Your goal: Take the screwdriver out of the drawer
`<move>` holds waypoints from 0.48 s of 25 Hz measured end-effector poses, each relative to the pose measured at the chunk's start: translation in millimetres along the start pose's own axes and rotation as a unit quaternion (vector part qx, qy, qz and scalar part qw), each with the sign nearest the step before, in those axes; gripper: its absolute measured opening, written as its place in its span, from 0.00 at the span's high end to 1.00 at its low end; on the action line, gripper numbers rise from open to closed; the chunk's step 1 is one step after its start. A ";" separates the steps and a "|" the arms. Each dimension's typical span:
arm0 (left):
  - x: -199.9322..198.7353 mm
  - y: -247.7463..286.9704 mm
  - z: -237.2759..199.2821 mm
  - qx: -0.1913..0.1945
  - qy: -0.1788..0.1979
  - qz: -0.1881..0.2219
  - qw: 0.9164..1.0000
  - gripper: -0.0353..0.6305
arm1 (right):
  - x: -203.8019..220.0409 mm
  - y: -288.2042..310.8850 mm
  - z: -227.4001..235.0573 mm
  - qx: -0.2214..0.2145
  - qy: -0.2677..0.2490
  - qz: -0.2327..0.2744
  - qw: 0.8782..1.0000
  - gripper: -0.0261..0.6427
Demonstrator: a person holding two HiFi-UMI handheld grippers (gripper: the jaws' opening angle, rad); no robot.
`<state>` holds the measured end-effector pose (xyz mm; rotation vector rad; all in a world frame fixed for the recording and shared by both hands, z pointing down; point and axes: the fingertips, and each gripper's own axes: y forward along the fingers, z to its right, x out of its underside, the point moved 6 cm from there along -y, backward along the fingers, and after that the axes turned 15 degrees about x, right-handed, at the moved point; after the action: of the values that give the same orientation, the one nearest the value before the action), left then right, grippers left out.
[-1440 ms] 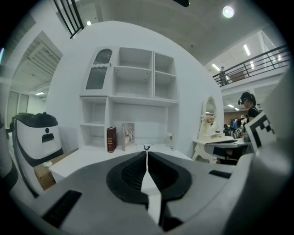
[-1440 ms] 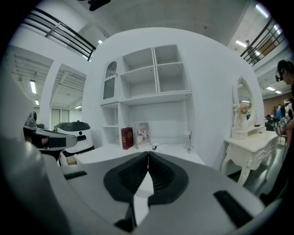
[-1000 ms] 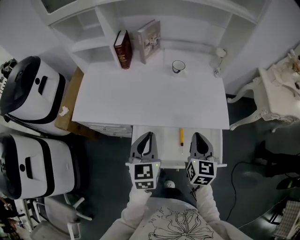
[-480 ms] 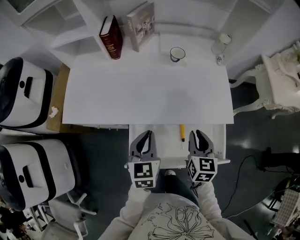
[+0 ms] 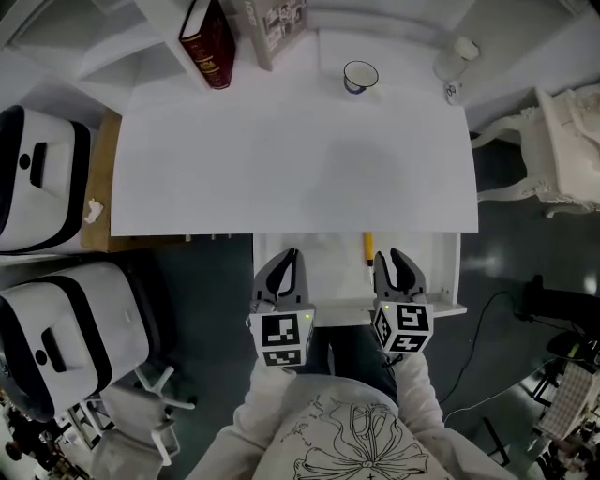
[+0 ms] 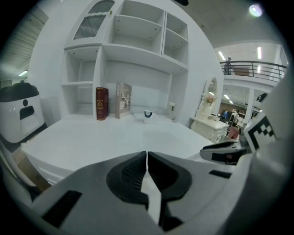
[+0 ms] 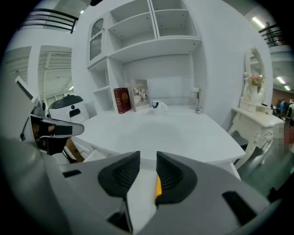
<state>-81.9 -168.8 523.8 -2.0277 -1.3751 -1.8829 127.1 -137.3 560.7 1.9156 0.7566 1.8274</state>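
The drawer (image 5: 323,272) stands pulled out under the white desk's front edge. In it lies the screwdriver (image 5: 367,247) with its yellow handle partly under the desk edge. My right gripper (image 5: 392,255) hovers over the drawer just right of the handle. Its jaws are opening with nothing between them. In the right gripper view (image 7: 148,158) the screwdriver's yellow handle (image 7: 158,186) shows below, beside the right jaw. My left gripper (image 5: 289,255) hangs over the drawer's left part and is shut on nothing, its tips touching in the left gripper view (image 6: 147,153).
On the white desk (image 5: 291,159), at the back, stand a red book (image 5: 207,33), a second book (image 5: 277,21), a cup (image 5: 360,75) and a small jar (image 5: 457,54). Two white machines (image 5: 37,178) stand at the left and an ornate white side table (image 5: 558,141) at the right.
Both grippers have sunk lower over the open drawer. The right jaws have parted from shut. The left jaws have stayed together.
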 end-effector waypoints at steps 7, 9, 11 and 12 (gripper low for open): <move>26.1 10.9 -1.8 -0.003 -0.019 -0.027 0.999 0.93 | 28.5 18.6 1.2 -0.015 -0.002 -0.047 0.999 0.77; 32.4 13.2 -2.5 -0.008 -0.024 -0.035 0.999 0.93 | 35.3 24.9 1.6 -0.020 -0.007 -0.060 0.998 0.76; 39.0 15.1 -2.4 -0.014 -0.032 -0.042 0.999 0.93 | 41.4 30.7 2.5 -0.027 -0.014 -0.072 0.997 0.76; 43.0 16.6 -1.8 -0.017 -0.037 -0.046 0.998 0.93 | 44.4 33.8 3.4 -0.031 -0.016 -0.078 0.996 0.76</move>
<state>-79.1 -156.1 568.1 -2.1063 -1.4879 -1.8965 134.7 -135.9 616.0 1.7907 0.8056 1.7020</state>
